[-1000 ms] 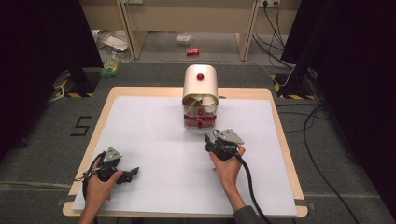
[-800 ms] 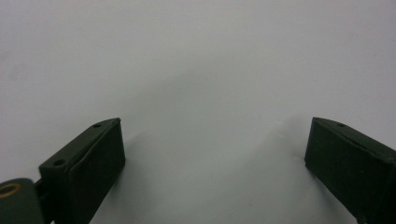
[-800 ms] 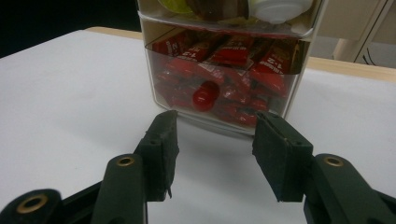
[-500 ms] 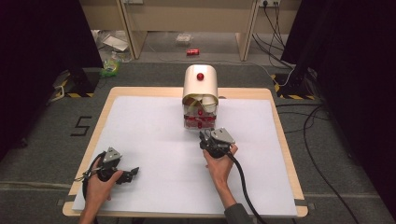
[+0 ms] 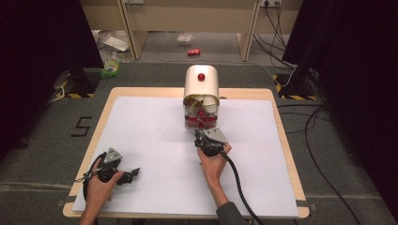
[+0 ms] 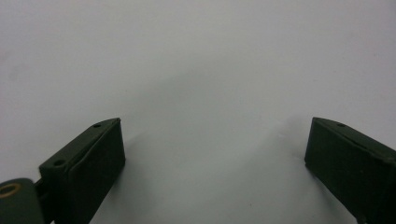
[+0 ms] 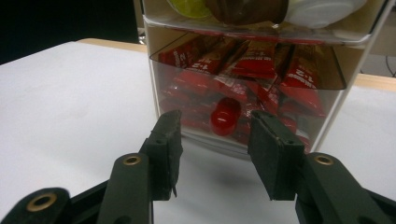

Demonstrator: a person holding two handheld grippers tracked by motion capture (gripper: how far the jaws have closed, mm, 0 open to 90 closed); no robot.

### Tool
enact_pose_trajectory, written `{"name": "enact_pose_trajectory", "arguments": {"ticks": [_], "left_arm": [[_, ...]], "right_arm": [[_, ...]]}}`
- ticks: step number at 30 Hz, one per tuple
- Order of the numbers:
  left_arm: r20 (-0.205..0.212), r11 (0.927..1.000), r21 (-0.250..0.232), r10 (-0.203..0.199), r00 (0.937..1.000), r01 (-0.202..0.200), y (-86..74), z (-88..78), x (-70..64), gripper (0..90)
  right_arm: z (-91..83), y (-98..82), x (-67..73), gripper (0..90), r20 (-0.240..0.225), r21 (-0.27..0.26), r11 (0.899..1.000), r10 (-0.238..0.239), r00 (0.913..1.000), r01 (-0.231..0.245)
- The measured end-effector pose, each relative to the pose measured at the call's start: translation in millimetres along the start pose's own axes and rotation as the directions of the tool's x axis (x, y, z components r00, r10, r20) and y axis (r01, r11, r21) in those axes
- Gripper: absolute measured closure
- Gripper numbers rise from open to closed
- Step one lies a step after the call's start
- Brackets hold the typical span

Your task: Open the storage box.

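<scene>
Two grippers are at work over the white-covered table (image 5: 141, 131), and only the right one is engaged. The right gripper (image 5: 202, 140) sits just in front of the cream dispenser box (image 5: 201, 86), which stands near the middle of the table's far edge. In the right gripper view its jaws have just been closing and stand partly apart on either side of the red knob (image 7: 225, 115) on the clear lower drawer (image 7: 243, 93), with gaps on both sides and nothing pressed between them yet. The left gripper (image 5: 123, 174) rests near the table's near left corner, jaws wide apart over bare white surface, holding nothing.

The step in hand looks like taking hold of the knob to pull the drawer out. To do it well, the person should ease the gripper forward until the pads flank the knob's full depth, keep it centred so both pads meet it together, then close firmly. The pull should run straight back along the table, level, so the drawer slides rather than tilts. The box seems light, so a jerky pull could drag the whole thing; the idle left gripper could steady it.

The red sachets (image 7: 261, 65) inside the drawer carry white print, of which only fragments like "1:2" can be made out; the brand cannot be read. On the floor left of the table a "5" (image 5: 80, 126) is marked in dark tape
</scene>
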State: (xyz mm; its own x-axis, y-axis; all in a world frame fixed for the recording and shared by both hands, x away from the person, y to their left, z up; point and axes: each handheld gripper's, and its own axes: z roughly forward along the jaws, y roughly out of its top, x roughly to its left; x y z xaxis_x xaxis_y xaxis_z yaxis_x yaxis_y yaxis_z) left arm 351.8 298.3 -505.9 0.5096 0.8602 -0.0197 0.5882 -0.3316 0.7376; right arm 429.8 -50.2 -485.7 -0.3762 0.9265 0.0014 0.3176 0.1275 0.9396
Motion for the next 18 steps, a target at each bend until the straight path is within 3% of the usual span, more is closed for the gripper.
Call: {"name": "enact_pose_trajectory", "arguments": {"ticks": [18], "left_arm": [[-0.001,1.0000,0.000,0.001,1.0000,-0.001,0.0,0.0,-0.1,4.2]], "right_arm": [[14.6,0.1,11.5,62.3,0.093,0.006,1.000,-0.013,0.9956,0.013]]}}
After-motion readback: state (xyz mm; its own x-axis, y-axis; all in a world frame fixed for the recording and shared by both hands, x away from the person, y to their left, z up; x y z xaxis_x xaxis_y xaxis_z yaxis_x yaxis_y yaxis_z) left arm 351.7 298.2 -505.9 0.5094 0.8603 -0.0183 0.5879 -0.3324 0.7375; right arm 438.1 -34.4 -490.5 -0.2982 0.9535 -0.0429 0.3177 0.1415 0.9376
